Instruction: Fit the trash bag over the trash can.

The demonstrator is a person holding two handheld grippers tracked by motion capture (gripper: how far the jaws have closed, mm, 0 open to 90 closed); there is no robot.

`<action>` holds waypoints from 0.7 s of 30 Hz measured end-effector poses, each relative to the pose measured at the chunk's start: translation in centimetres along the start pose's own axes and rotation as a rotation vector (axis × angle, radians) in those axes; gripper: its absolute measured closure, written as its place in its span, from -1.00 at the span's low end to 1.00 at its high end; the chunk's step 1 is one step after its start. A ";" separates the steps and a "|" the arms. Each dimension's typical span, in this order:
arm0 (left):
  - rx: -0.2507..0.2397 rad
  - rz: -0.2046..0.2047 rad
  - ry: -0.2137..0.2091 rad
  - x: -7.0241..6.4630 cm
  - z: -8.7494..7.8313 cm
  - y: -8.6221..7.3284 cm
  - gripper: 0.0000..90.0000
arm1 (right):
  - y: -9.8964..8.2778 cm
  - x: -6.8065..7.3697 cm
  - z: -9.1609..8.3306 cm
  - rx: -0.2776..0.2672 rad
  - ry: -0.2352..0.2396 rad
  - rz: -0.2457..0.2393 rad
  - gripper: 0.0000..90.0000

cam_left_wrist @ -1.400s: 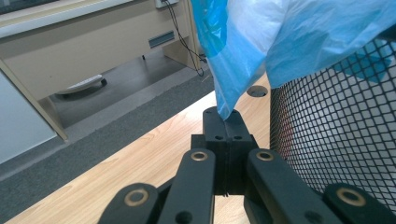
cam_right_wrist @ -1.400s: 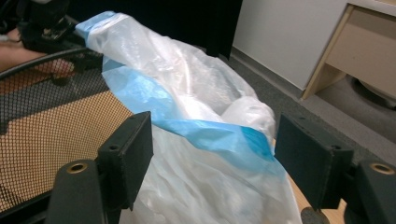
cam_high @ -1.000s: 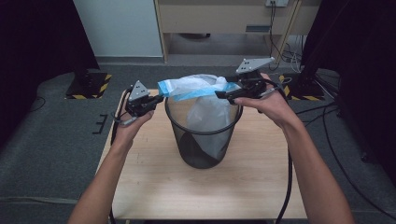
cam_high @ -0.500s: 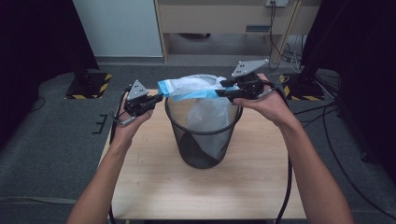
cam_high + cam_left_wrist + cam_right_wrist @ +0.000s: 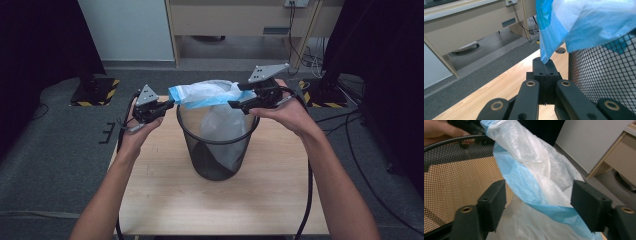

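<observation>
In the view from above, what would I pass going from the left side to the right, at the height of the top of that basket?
Left gripper, clamped on a corner of the bag → blue-edged plastic bag, stretched over the black mesh wastebasket → right gripper, jaws apart around the bag's blue edge → the person's right hand.

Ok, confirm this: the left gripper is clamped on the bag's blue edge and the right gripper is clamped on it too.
Wrong on the right gripper: the right gripper view shows its jaws open, the bag between them unpinched. The left gripper is clamped on the blue edge, as the left gripper view shows.
</observation>
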State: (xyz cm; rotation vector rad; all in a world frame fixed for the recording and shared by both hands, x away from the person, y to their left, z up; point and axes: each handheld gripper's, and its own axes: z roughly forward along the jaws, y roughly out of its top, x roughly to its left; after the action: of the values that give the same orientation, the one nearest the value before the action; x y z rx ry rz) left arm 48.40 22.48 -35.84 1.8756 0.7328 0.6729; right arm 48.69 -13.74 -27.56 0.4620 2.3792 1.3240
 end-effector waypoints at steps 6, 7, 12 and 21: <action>-0.001 0.012 -0.006 0.0 -0.1 0.5 1.00 | -0.2 0.2 0.3 0.069 -0.048 -0.071 -0.55; 0.000 0.014 -0.006 0.0 -0.1 0.5 1.00 | -0.3 0.2 0.4 0.081 -0.055 -0.081 -0.55; 0.007 0.021 -0.015 -0.1 0.1 0.7 1.00 | -0.4 -0.1 0.6 0.102 -0.077 -0.110 -0.50; 0.002 0.022 -0.016 -0.1 0.0 0.8 1.00 | -0.7 -1.1 0.5 0.094 -0.117 -0.093 0.41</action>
State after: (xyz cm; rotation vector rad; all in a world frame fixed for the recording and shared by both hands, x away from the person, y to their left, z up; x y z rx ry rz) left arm 48.44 22.11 -35.10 1.8910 0.7040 0.6704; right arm 49.78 -14.24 -28.27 0.4377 2.3427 1.1182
